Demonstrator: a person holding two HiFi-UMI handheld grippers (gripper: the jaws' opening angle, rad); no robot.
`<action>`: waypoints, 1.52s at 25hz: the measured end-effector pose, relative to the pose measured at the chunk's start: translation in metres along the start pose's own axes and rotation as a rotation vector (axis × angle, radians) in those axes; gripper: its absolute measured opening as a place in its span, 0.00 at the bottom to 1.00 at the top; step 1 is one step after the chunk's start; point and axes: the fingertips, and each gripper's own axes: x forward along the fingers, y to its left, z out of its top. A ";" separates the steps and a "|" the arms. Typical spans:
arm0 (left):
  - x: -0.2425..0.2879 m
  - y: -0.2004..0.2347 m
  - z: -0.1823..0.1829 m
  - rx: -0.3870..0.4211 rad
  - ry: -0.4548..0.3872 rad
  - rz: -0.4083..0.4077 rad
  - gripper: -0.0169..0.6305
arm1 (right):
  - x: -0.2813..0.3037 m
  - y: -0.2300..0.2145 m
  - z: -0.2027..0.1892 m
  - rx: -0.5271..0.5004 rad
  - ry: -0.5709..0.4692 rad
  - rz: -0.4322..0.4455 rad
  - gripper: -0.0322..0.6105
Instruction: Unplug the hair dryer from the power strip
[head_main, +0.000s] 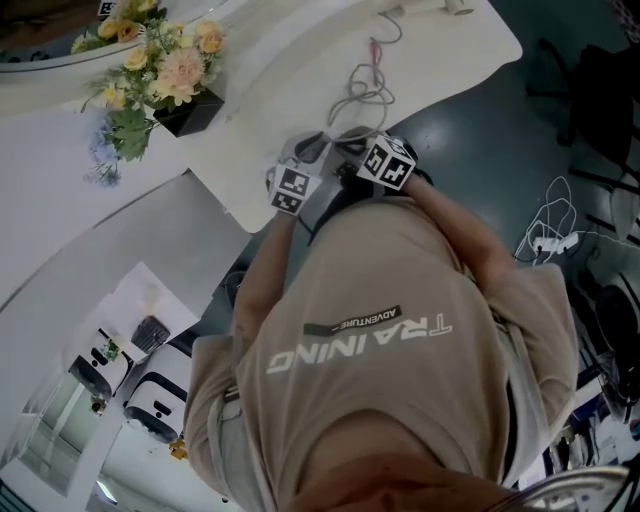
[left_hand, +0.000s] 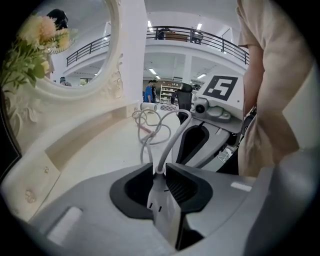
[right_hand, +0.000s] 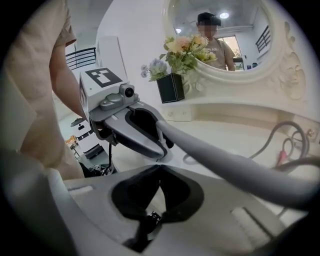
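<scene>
the left gripper (left_hand: 159, 172) is clamped on a flat grey plug (left_hand: 161, 205), its jaws pressed against both faces; the plug's body lies back between the jaws and its grey cord (left_hand: 170, 145) comes out past the tips. the plug is held in the air, in no socket, by the near edge of the white table (left_hand: 95, 150) and close to the person's tan shirt (head_main: 380, 340)

from the tips the cord rises and bends toward the right gripper (right_hand: 157, 169), which sits just beside the left one. in the right gripper view the cord runs thick and blurred from the left gripper's jaws, down and to the right across that gripper's body. the right gripper's jaws are together, tips touching, with nothing seen between them

farther out on the table lies a loose coil of cables (head_main: 368, 90), one strand red. at the back stand a bunch of flowers (head_main: 165, 65) in a black pot (head_main: 190, 110) and an oval mirror (right_hand: 225, 35) with a carved white frame. i cannot make out the hair dryer or the power strip
</scene>
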 end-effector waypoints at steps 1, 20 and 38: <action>0.000 0.000 0.000 0.002 0.004 0.000 0.15 | 0.000 0.000 0.000 0.010 -0.002 0.005 0.06; -0.010 -0.002 0.004 0.022 0.005 0.070 0.12 | 0.004 0.004 0.001 0.027 0.007 0.024 0.06; -0.025 0.008 0.059 0.005 -0.063 0.075 0.12 | -0.076 0.019 0.050 0.029 -0.179 0.126 0.06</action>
